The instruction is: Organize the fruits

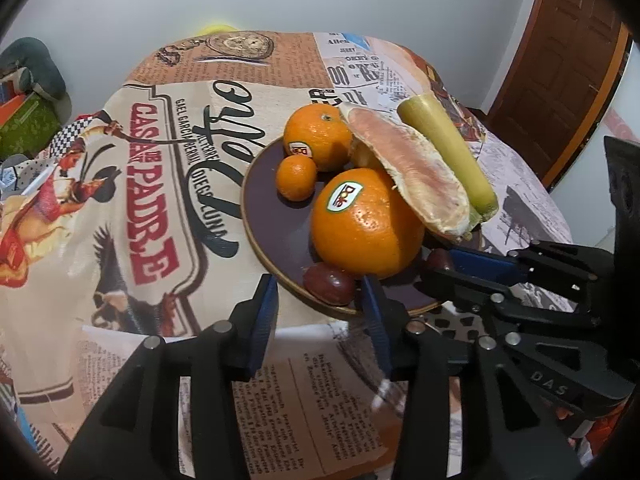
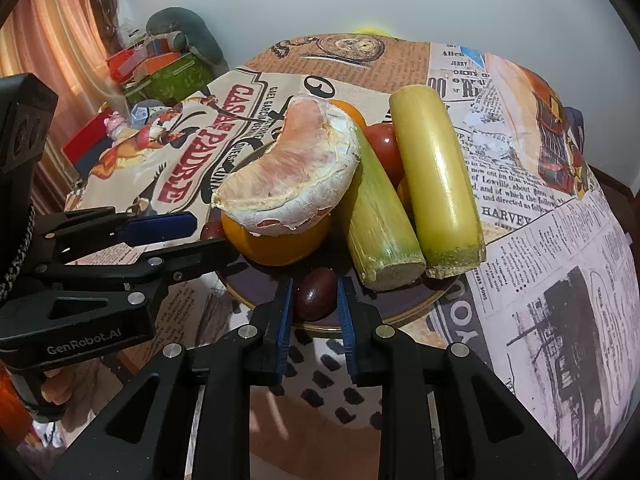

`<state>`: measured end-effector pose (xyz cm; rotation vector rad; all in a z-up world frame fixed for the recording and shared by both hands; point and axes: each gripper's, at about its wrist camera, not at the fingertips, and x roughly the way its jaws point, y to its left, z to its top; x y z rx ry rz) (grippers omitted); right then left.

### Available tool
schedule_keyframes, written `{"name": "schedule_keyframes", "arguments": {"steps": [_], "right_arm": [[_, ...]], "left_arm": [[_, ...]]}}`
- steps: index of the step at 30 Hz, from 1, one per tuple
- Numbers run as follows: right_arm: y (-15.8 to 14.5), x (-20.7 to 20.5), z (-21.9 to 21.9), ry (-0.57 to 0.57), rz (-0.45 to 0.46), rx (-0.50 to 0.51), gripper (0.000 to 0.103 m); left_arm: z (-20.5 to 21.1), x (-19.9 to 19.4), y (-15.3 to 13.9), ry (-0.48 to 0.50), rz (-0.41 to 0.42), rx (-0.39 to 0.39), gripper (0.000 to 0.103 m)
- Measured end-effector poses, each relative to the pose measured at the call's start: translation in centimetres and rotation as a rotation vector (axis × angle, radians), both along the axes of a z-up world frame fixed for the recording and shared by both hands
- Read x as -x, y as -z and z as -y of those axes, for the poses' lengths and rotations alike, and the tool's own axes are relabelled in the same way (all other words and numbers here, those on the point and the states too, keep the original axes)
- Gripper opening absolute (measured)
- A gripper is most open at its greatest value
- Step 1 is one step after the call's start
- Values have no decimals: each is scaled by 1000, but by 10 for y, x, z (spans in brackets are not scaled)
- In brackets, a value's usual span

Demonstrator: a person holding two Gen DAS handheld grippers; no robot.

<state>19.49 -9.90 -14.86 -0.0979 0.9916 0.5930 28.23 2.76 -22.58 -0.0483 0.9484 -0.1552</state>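
Plate (image 1: 260, 204): we see it heaped already, with two oranges (image 1: 366, 222), a mandarin (image 1: 297, 178), a pomelo wedge (image 2: 290, 178), two cane pieces (image 2: 438, 176) and a tomato (image 2: 385, 144).
Grapes: one (image 1: 329, 283) sits at the near rim, another (image 2: 315, 294) by it.
Left gripper (image 1: 320, 312): our jaws are spread, empty, flanking the first grape.
Right gripper (image 2: 314, 310): jaws bracket the second grape; we cannot tell if they pinch it.
Progress: we judge the gathering mostly done; only grape handling seems left.

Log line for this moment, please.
left gripper: open, at plate rim | right gripper: open, straddling dark grape | not yet gripped
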Motion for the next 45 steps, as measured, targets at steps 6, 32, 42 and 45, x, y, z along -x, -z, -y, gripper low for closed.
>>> {"name": "schedule_keyframes", "arguments": {"steps": [6,32,42,45], "right_arm": [[-7,6,4,21,17,3,25],[-214,158,48,178,572,-223,25],[-233,189,55,249,728,-255,70],[-234,191,55,271,754,-256,83]], "left_arm": [[-9,12,-11,-26,12,-6,43],[2,198,-234,-152,602,-46,48],[15,254,-264,-173,752,-65,87],[17,258,-265,-170,764,-64,95]]}}
